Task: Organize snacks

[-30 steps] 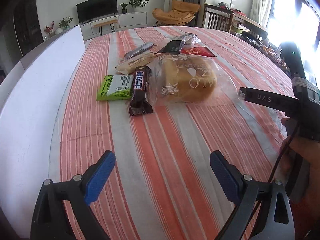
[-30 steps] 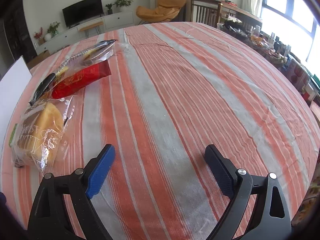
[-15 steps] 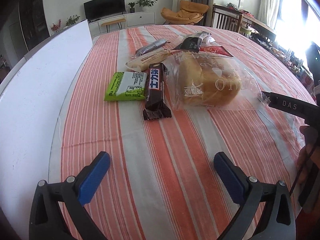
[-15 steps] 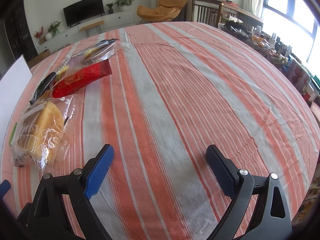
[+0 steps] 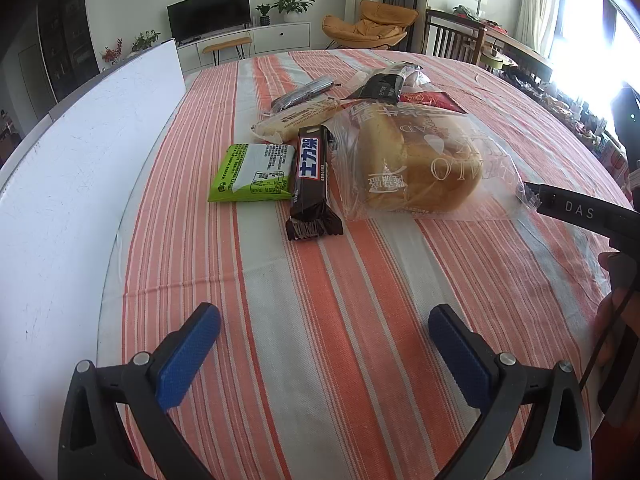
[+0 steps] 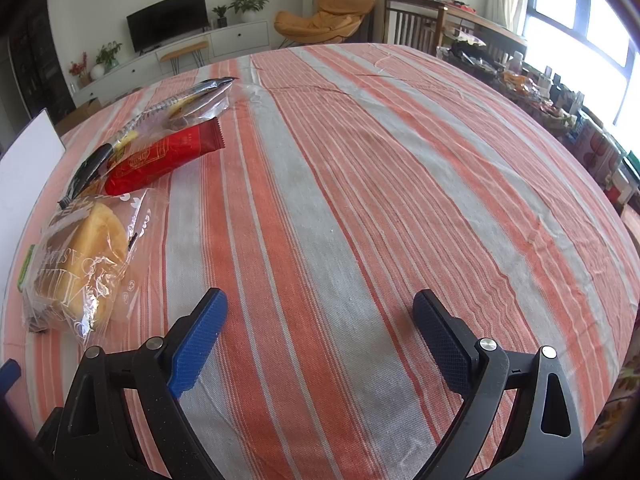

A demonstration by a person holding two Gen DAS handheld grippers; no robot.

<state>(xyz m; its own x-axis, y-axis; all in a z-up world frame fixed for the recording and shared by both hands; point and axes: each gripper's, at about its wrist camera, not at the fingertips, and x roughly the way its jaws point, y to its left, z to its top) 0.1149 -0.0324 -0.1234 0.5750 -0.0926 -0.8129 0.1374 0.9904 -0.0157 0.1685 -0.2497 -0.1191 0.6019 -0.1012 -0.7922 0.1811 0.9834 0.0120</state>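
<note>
Both hand-held grippers, left and right, hover spread and empty over the striped tabletop, near the bagged bread and chocolate bar

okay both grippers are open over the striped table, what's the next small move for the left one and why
Probably ease the left gripper forward toward the dark chocolate bar. Its jaws are open and empty, and the bar is the nearest snack, lying almost straight ahead.

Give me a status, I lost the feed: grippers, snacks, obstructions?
Left hand-held gripper open, empty. Right hand-held gripper open, empty. Snacks untouched: chocolate bar, green packet, bagged bread. Nothing between left gripper and chocolate bar.
</note>
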